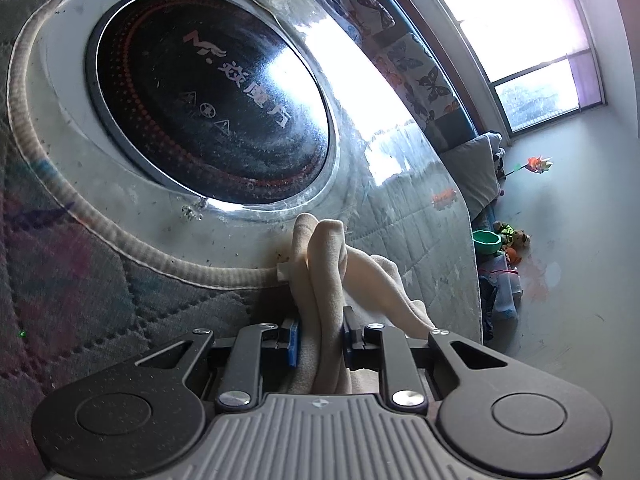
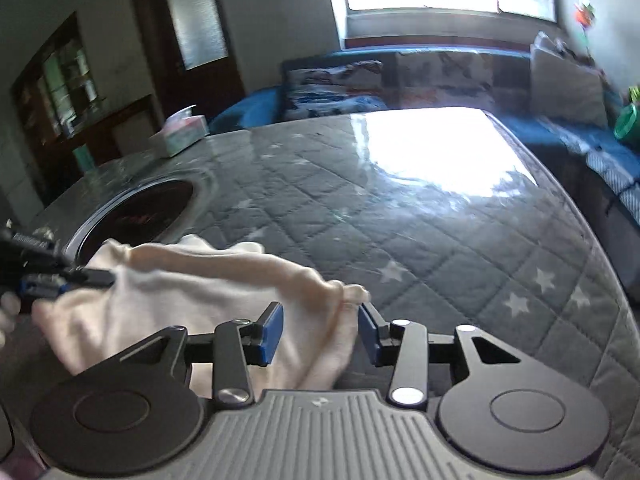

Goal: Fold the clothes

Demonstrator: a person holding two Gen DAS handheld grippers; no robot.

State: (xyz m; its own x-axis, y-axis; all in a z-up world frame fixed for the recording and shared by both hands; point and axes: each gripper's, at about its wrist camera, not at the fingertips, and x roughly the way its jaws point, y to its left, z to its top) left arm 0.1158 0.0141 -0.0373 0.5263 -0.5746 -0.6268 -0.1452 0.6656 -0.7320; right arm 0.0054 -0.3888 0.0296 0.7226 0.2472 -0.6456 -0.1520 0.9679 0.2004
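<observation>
A cream garment lies bunched on the quilted grey table cover. My left gripper is shut on a thick fold of it, blue pads pressing from both sides. In the right wrist view the same garment stretches from the left gripper at the left edge to my right gripper. The right gripper's jaws stand apart around a twisted end of the cloth, with a gap showing at the right pad, so it is open. The cloth's underside is hidden.
A round black cooktop is set into the table just beyond the garment. A tissue box stands at the far left edge. A blue bench with cushions runs behind, under a bright window. A green bowl sits among toys.
</observation>
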